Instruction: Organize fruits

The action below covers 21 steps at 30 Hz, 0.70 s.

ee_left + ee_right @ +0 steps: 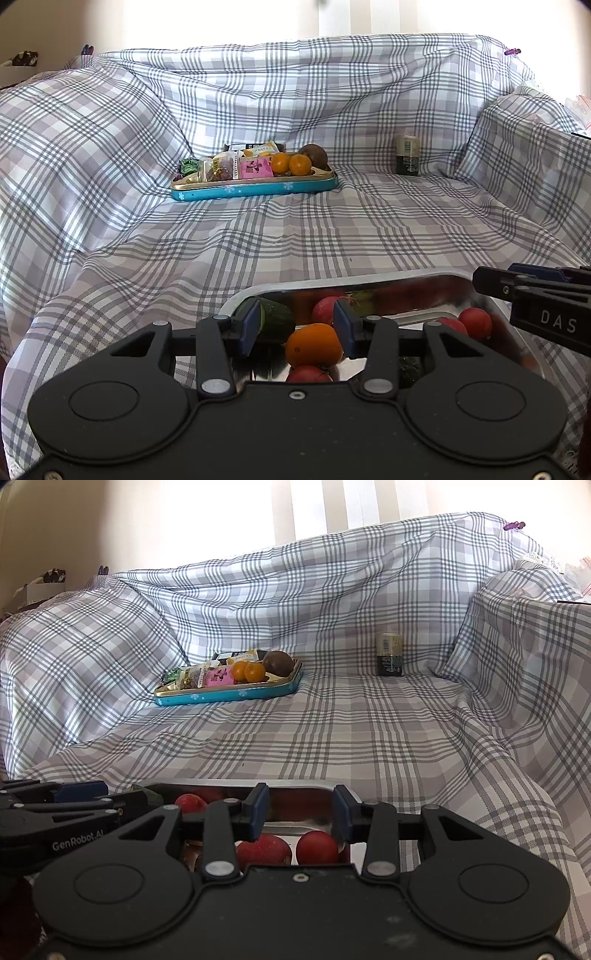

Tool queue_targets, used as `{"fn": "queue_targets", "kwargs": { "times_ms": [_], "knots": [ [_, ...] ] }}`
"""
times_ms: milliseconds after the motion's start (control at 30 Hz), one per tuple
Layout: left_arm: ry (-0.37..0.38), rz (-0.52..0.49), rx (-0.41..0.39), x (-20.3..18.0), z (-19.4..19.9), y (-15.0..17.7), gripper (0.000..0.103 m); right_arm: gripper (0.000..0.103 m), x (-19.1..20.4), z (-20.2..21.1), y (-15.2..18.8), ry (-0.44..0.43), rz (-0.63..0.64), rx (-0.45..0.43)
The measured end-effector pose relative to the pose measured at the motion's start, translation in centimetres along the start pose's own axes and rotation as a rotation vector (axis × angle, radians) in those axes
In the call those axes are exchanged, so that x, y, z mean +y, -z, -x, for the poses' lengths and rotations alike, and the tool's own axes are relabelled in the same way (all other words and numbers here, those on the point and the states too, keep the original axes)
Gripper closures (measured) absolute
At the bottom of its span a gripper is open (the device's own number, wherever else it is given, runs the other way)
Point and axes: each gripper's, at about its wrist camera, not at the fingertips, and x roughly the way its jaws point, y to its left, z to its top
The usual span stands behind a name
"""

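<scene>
A shiny metal tray [332, 276] lies right under both grippers on the checked cloth. In it are an orange fruit [313, 349], a dark green fruit [276, 320] and several red fruits [475, 323]. My left gripper [296, 328] hangs open over the tray; the orange fruit shows low in the gap, close to the right pad, and is not clamped. My right gripper [301, 812] is also open above two red fruits [317, 847], holding nothing. At the back, a blue tin tray [255, 189] holds two oranges [290, 163], a brown round fruit [314, 155] and snack packets.
A dark can [407, 155] stands upright at the back right of the cloth-covered sofa. The other gripper [532, 295] reaches in from the right edge of the left wrist view. A wide stretch of checked cloth [332, 731] separates the two trays.
</scene>
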Motion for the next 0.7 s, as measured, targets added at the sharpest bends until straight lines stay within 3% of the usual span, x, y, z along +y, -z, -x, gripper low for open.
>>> {"fn": "queue_targets", "kwargs": {
  "times_ms": [700],
  "knots": [
    [0.001,-0.016,-0.012,-0.43,0.26,0.07,0.051,0.062,-0.03,-0.01,0.02,0.0,0.0,0.0]
  ]
}}
